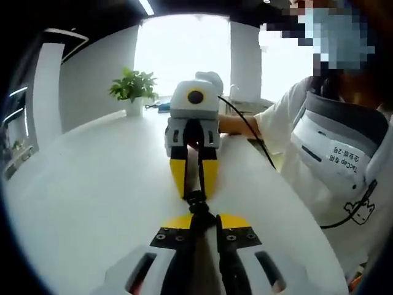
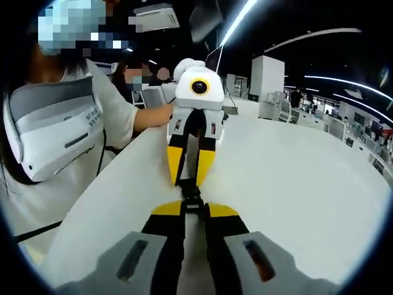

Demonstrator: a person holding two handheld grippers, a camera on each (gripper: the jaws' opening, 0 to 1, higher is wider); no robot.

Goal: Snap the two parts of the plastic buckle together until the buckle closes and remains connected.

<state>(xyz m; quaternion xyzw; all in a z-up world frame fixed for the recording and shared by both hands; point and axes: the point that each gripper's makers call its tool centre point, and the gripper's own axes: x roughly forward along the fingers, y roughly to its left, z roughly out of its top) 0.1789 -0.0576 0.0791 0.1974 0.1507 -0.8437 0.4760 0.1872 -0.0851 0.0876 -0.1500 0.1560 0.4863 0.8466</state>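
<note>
Left gripper: its fingers rise from the bottom of the left gripper view, yellow-tipped and black, drawn close and clamped on one end of the buckle

Right gripper: its fingers rise from the bottom of the right gripper view, likewise drawn close and clamped on the other end of the buckle

Buckle: small, black, held between the two sets of fingertips, just above the counter; in the right gripper view it sits just past the near fingertips and reaches to the far ones; whether its two parts are fully latched cannot be told

Strap: a grey band running from the buckle up between the opposite fingers in the left gripper view; in the right gripper view it does the same

Facing grippers: in the left gripper view the right gripper points straight at the near fingers, tip to tip; in the right gripper view the left gripper does so too

Counter: white, smooth, spreading on both sides of the fingers

Plant: green, in a white pot, far beyond the fingers and to their left in the left gripper view

Person: in a white top, beside the counter, right of the fingers in the left gripper view, left of them in the right gripper view
</note>
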